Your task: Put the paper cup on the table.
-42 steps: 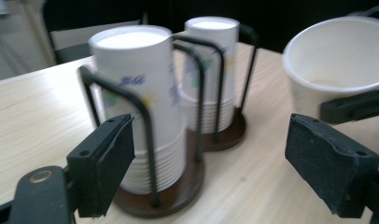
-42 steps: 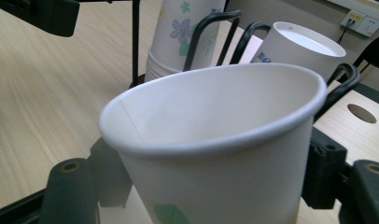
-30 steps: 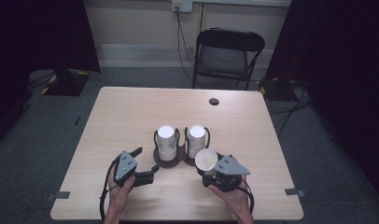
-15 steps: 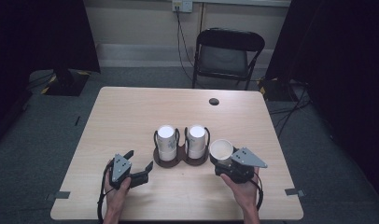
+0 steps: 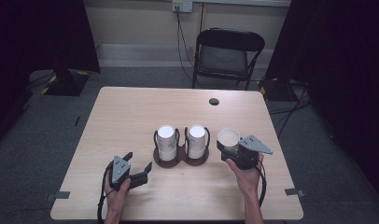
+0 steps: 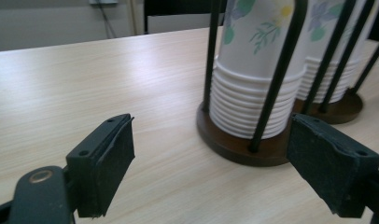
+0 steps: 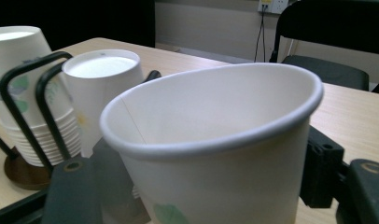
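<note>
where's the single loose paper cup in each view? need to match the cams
High view: paper cup right of centre, mouth up, between the right gripper's jaws, just right of the cup holder.
Left gripper view: the cup is not in this picture; the holder's left stack stands ahead of the open left gripper.
Right gripper view: cup front and centre, rim tilted.
Shared landmark: the wire-and-wood cup holder with its two stacks.

High view: fixed overhead, facing forward and down, far, whole table (image 5: 131, 112) | Left gripper view: low, close, facing cup rack (image 6: 243, 144) ahead of its jaws | Right gripper view: close behind held paper cup (image 7: 215, 140) | Shared: cup rack, all views.
</note>
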`<state>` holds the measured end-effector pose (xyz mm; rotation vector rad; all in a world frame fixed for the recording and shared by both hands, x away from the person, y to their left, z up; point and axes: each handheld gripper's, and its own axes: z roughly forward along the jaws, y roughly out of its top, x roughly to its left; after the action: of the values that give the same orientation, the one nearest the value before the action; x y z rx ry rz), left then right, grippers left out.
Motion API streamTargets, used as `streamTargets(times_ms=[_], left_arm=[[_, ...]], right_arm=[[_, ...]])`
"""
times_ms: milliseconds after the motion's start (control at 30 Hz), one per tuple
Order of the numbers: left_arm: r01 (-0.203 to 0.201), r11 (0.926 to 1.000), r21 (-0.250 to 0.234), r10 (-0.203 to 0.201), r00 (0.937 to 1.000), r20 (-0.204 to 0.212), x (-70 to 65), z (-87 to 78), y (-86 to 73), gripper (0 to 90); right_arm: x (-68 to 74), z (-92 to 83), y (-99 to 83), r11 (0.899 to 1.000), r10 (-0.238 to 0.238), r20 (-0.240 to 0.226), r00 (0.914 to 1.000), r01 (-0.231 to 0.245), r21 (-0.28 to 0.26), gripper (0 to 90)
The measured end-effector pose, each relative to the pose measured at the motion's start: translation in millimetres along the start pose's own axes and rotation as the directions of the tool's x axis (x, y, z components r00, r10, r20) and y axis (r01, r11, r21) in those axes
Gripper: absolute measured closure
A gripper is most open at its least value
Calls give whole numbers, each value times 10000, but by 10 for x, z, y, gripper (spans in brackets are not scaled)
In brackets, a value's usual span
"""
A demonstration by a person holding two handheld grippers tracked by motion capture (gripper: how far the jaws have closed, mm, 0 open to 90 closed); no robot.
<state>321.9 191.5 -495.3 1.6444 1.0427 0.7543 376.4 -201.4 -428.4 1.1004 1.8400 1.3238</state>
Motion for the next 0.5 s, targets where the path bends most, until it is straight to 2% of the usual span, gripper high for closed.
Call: streamTargets(times_ms=[233, 333, 367, 433, 500], left_arm=[[-105, 9998, -170, 104, 9999, -101, -16, -8, -6, 157], [-169, 9998, -104, 165, 9993, -337, -30, -2, -3, 158], [-106, 9999, -83, 102, 9991, -402, -28, 3, -2, 158], [2, 10000, -60, -4, 9996, -275, -18, 3, -2, 162], [88, 9999, -63, -90, 9993, -352, -9, 5, -1, 162]], right_arm=[[-99, 130, -33, 9995, 250, 244, 9994, -254, 163, 280], [-164, 167, -46, 9989, 443, 364, 9984, -448, 129, 280], [-198, 185, -51, 9985, 533, 382, 9978, -537, 101, 280], [-243, 215, -48, 9984, 536, 460, 9975, -544, 165, 278], [-280, 239, -35, 9961, 875, 412, 9953, -877, 22, 278]])
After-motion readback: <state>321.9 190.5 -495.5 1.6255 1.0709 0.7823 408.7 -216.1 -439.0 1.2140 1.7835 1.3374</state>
